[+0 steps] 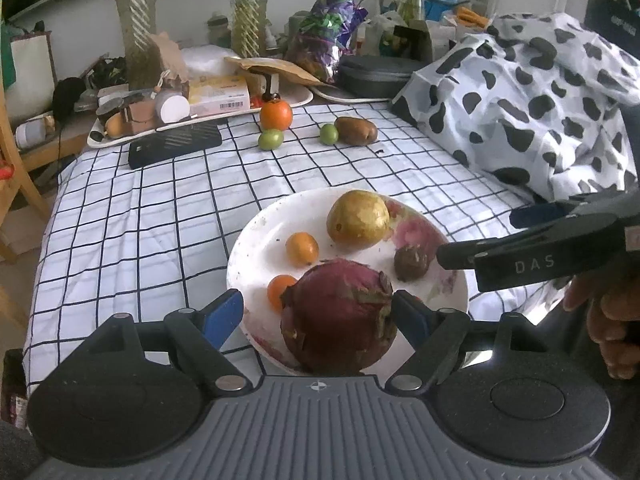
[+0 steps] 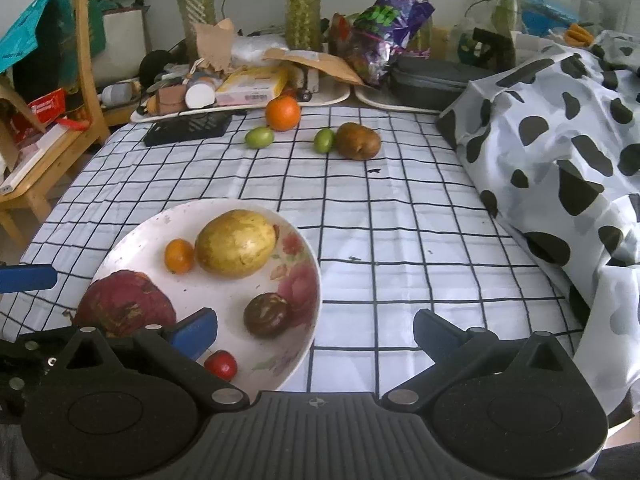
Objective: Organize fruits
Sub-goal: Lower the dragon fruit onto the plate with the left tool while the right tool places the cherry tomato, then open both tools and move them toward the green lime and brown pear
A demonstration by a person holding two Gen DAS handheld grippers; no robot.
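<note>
A white flowered plate [image 1: 256, 240] [image 2: 136, 240] on the checked cloth holds a red dragon fruit [image 1: 340, 320] [image 2: 124, 304], a yellow mango [image 1: 358, 220] [image 2: 236, 242], a dark passion fruit [image 1: 412, 264] [image 2: 266, 314], small orange fruits [image 1: 302, 248] [image 2: 179, 256] and a small red fruit [image 2: 221, 364]. My left gripper [image 1: 320, 314] is open, its jaws on either side of the dragon fruit with a gap at the left. My right gripper [image 2: 316, 332] is open and empty over the plate's right edge. An orange persimmon [image 1: 276, 114] [image 2: 283, 113], two green fruits [image 1: 271, 139] [image 1: 329, 133] and a brown fruit [image 1: 356, 130] [image 2: 357, 141] lie at the far side.
A cow-print cloth [image 1: 520, 92] [image 2: 560, 140] is heaped on the right. A black flat device [image 1: 175, 144], trays of clutter [image 1: 132, 120], vases and a dark case [image 1: 376, 72] line the far edge. A wooden chair [image 2: 48, 128] stands at the left.
</note>
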